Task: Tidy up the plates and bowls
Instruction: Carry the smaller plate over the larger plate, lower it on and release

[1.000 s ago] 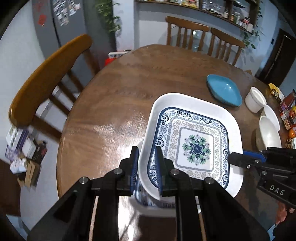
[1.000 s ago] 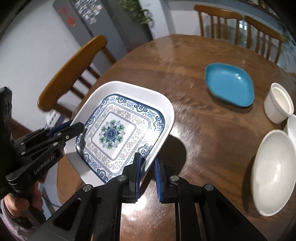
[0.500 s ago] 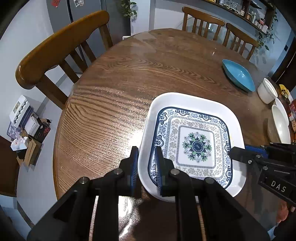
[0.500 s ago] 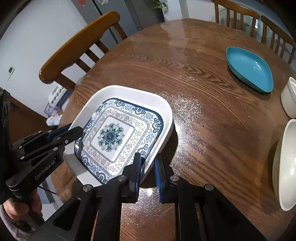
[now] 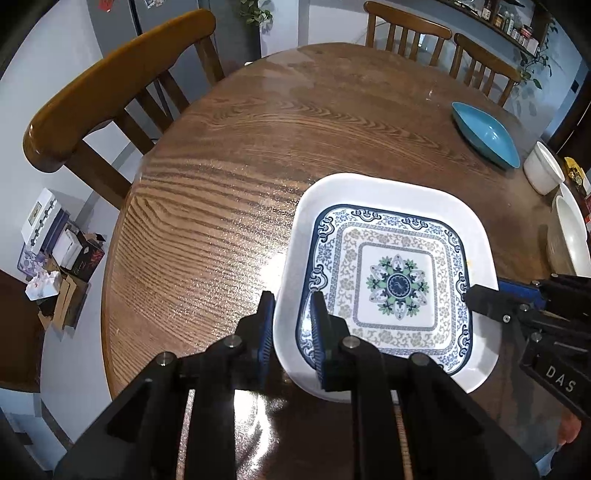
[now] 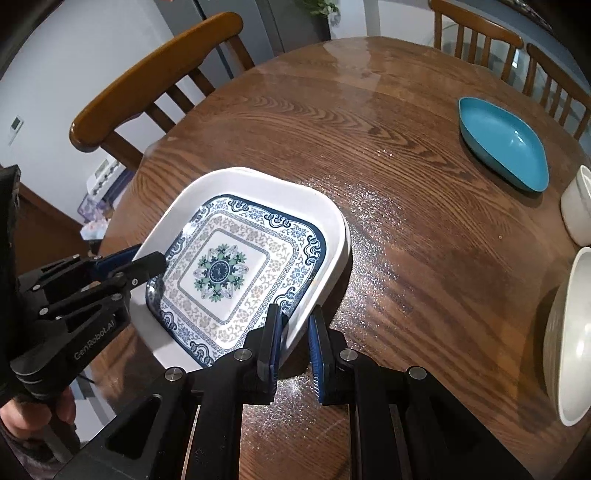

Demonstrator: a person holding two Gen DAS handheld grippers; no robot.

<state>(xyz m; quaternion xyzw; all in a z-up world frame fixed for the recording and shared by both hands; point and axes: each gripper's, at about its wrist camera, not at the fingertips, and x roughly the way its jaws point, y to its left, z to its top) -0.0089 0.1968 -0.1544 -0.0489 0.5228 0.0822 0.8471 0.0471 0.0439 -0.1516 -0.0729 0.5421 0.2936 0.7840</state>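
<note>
A round wooden table (image 5: 258, 155) with strong grain and a glare patch fills the room's middle. One wooden chair (image 5: 110, 81) stands at its left edge, two more chairs (image 5: 443, 40) at the far side. Grey wall (image 5: 48, 48), a leafy plant (image 5: 255, 11), a shelf (image 5: 513, 26) of jars, boxes (image 5: 55, 254) on the pale floor

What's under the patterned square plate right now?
The patterned square plate sits on the wooden table, gripped at opposite rims by the left gripper and right gripper. A second white rim peeks out along its right edge; anything else beneath is hidden.
</note>
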